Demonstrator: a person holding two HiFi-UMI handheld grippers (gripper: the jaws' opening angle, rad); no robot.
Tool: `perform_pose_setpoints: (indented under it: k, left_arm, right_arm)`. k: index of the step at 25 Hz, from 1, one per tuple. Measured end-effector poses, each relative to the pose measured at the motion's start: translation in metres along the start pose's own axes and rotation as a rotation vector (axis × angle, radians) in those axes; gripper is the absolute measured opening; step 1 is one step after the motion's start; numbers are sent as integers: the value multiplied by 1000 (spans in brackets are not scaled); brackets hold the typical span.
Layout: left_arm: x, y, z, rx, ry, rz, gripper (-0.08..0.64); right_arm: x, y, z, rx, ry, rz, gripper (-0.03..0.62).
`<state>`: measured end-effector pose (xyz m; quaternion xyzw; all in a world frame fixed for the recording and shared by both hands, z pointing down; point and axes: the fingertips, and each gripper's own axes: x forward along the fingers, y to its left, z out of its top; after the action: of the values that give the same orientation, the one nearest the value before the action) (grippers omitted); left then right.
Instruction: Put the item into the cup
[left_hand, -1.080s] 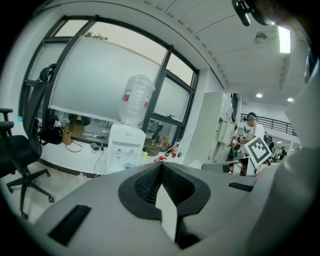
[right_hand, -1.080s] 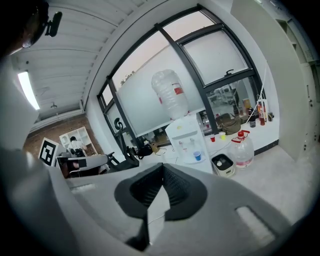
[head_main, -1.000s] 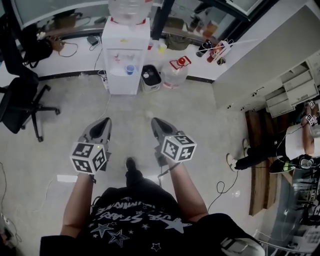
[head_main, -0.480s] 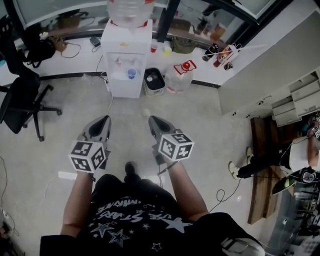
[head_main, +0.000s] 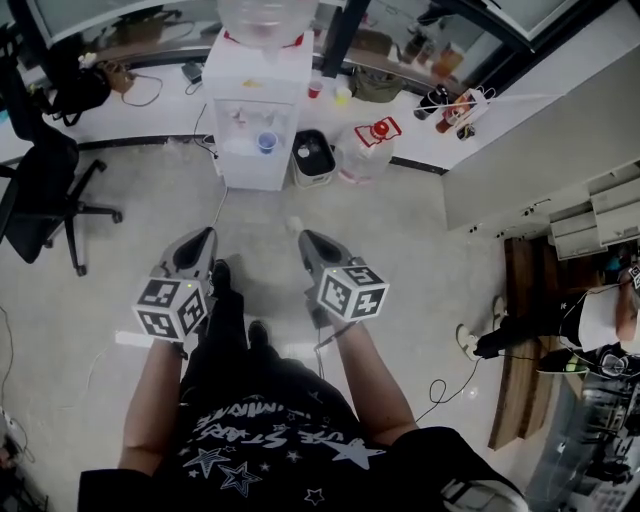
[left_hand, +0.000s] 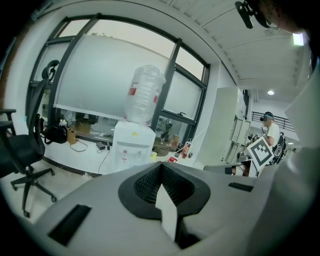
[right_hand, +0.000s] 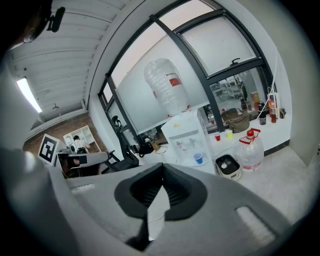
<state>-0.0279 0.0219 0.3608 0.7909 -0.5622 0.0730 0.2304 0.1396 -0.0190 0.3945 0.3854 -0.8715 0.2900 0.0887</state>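
Note:
A small blue cup (head_main: 266, 143) stands in the tap recess of a white water dispenser (head_main: 255, 90); it also shows in the right gripper view as the blue cup (right_hand: 198, 158). A red cup (head_main: 315, 90) and a yellow cup (head_main: 342, 96) stand on the white ledge behind. No loose item to be put in shows clearly. My left gripper (head_main: 203, 234) and right gripper (head_main: 306, 238) are held side by side above the floor, short of the dispenser. The left gripper (left_hand: 161, 166) and the right gripper (right_hand: 162, 166) are both shut with nothing between the pads.
A black-lidded bin (head_main: 313, 157) and a clear water jug with a red cap (head_main: 368, 148) stand on the floor right of the dispenser. A black office chair (head_main: 40, 175) is at the left. Another person (head_main: 590, 320) sits at the far right by a wooden bench.
The dispenser has drifted slightly as the view moved toward it. A leg has stepped forward between the grippers. Both grippers stay shut and level.

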Motion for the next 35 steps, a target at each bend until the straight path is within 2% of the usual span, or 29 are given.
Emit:
perform_pose_setpoints:
  k: [14,24,35]
  left_arm:
    - [64,48,14,-15,40,-57,3]
    - [140,118,28,-46,103,-106,5]
    - [216,190,19,-100,175,-120,5]
  right_arm:
    - [67,-20,11,-8,47,-46,2]
    - [162,-48,34,-10,92,-96,2]
    - [251,-94,29,25,170,-188,2]
